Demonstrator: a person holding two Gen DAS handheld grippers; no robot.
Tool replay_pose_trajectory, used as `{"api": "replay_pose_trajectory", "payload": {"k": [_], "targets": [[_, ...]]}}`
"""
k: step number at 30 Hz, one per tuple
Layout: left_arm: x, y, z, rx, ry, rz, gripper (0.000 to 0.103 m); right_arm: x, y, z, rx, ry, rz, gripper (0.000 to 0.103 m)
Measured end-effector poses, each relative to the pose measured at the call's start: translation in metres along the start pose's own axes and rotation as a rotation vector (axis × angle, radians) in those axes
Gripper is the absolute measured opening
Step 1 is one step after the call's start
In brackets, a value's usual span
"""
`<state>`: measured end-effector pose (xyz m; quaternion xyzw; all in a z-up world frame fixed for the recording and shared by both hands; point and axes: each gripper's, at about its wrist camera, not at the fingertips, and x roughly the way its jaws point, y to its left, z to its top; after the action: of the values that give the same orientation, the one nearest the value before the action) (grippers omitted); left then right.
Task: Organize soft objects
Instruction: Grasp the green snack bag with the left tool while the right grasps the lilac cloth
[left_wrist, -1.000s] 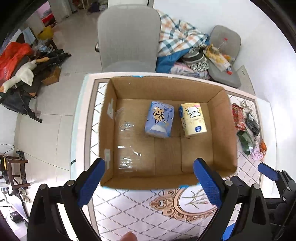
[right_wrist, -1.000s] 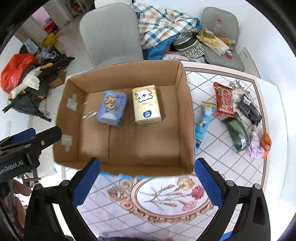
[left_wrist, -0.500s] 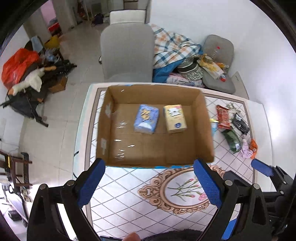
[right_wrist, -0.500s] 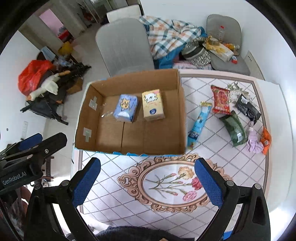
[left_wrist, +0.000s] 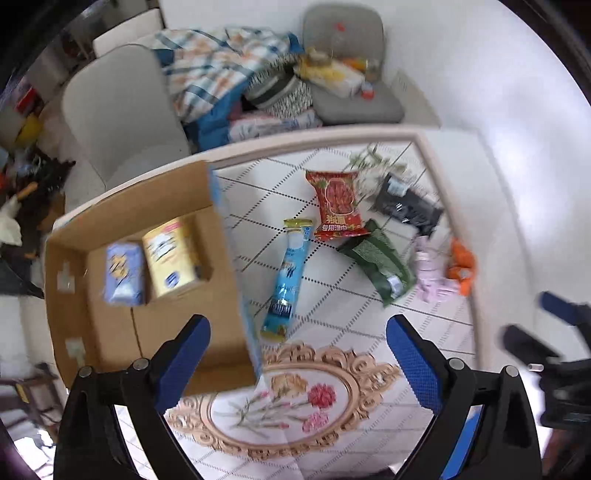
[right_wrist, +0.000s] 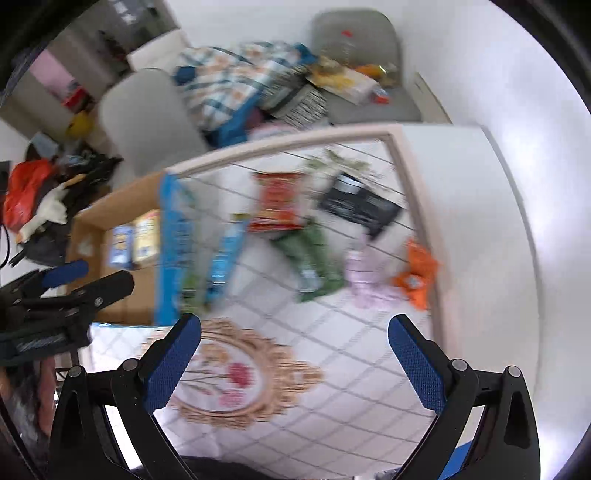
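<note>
A cardboard box (left_wrist: 221, 295) stands on the table's left and holds a blue tissue pack (left_wrist: 123, 273) and a yellow tissue pack (left_wrist: 170, 258). To its right lie a blue tube pack (left_wrist: 288, 284), a red wipes pack (left_wrist: 338, 206), a green pack (left_wrist: 380, 266), a black pack (left_wrist: 406, 206), a lilac soft item (left_wrist: 430, 280) and an orange one (left_wrist: 460, 266). My left gripper (left_wrist: 299, 358) is open and empty, high above the table's front. My right gripper (right_wrist: 295, 354) is open and empty too; its view is blurred, with the lilac item (right_wrist: 364, 277) and orange item (right_wrist: 415, 273) ahead.
The table (left_wrist: 454, 155) has a tiled cloth with a flower medallion (left_wrist: 280, 402) at the front. Grey chairs (left_wrist: 110, 110) and a heap of clothes (left_wrist: 229, 70) stand behind it. A white wall is on the right. Clutter lies on the floor at left.
Both grippers have swung to the right, away from the box and toward the loose packs; the views are now motion-blurred. Both stay open and empty.
</note>
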<state>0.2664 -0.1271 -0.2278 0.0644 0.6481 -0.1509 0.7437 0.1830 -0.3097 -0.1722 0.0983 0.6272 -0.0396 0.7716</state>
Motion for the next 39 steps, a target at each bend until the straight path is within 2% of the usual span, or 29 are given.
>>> {"api": "replay_pose_trajectory", "payload": {"k": [4, 6, 9, 15, 17, 19, 20, 21, 22, 23, 25, 27, 30, 31, 32, 33, 34, 35, 37, 39], "targets": [[0.050, -0.021, 0.031, 0.010, 0.088, 0.042, 0.097, 0.038, -0.050, 0.028, 0.037, 0.058, 0.009, 0.103], [0.071, -0.029, 0.043, -0.035, 0.145, 0.006, 0.097, 0.062, -0.068, 0.044, 0.053, 0.089, 0.020, 0.103], [0.094, -0.044, 0.054, -0.103, 0.211, -0.088, 0.097, 0.101, -0.090, 0.072, 0.037, 0.128, -0.026, 0.103], [0.152, -0.075, 0.063, -0.228, 0.324, -0.216, 0.097, 0.176, -0.101, 0.122, -0.147, 0.228, -0.059, 0.102], [0.172, -0.082, 0.063, -0.244, 0.362, -0.235, 0.089, 0.197, -0.098, 0.134, -0.207, 0.261, -0.056, 0.099], [0.191, -0.089, 0.062, -0.242, 0.397, -0.229, 0.072, 0.216, -0.098, 0.146, -0.237, 0.293, -0.044, 0.089], [0.199, -0.092, 0.061, -0.236, 0.408, -0.216, 0.071, 0.226, -0.098, 0.151, -0.242, 0.313, -0.038, 0.089], [0.207, -0.095, 0.059, -0.227, 0.418, -0.197, 0.065, 0.232, -0.098, 0.154, -0.244, 0.323, -0.032, 0.089], [0.213, -0.098, 0.057, -0.215, 0.425, -0.175, 0.057, 0.238, -0.096, 0.157, -0.253, 0.331, -0.021, 0.089], [0.217, -0.100, 0.055, -0.194, 0.426, -0.146, 0.054, 0.244, -0.094, 0.160, -0.260, 0.339, -0.018, 0.089], [0.214, -0.102, 0.053, -0.153, 0.392, -0.129, 0.044, 0.256, -0.087, 0.163, -0.282, 0.365, 0.003, 0.089], [0.211, -0.099, 0.048, -0.106, 0.377, -0.118, 0.040, 0.267, -0.079, 0.165, -0.300, 0.386, 0.010, 0.089], [0.207, -0.084, 0.043, -0.099, 0.372, -0.092, 0.038, 0.278, -0.068, 0.162, -0.342, 0.389, -0.073, 0.088], [0.208, -0.080, 0.041, -0.104, 0.374, -0.094, 0.038, 0.280, -0.067, 0.159, -0.340, 0.394, -0.112, 0.079], [0.208, -0.076, 0.040, -0.112, 0.378, -0.096, 0.038, 0.281, -0.067, 0.157, -0.323, 0.402, -0.140, 0.078], [0.209, -0.074, 0.039, -0.116, 0.380, -0.096, 0.038, 0.280, -0.071, 0.154, -0.261, 0.425, -0.141, 0.071], [0.209, -0.072, 0.039, -0.117, 0.378, -0.097, 0.039, 0.278, -0.074, 0.151, -0.225, 0.448, -0.142, 0.057], [0.210, -0.072, 0.039, -0.121, 0.379, -0.097, 0.040, 0.277, -0.077, 0.146, -0.192, 0.481, -0.127, 0.049], [0.211, -0.070, 0.039, -0.136, 0.380, -0.102, 0.040, 0.272, -0.080, 0.139, -0.142, 0.516, -0.046, 0.047], [0.211, -0.071, 0.038, -0.136, 0.370, -0.102, 0.039, 0.258, -0.082, 0.137, -0.148, 0.493, -0.043, 0.048]]}}
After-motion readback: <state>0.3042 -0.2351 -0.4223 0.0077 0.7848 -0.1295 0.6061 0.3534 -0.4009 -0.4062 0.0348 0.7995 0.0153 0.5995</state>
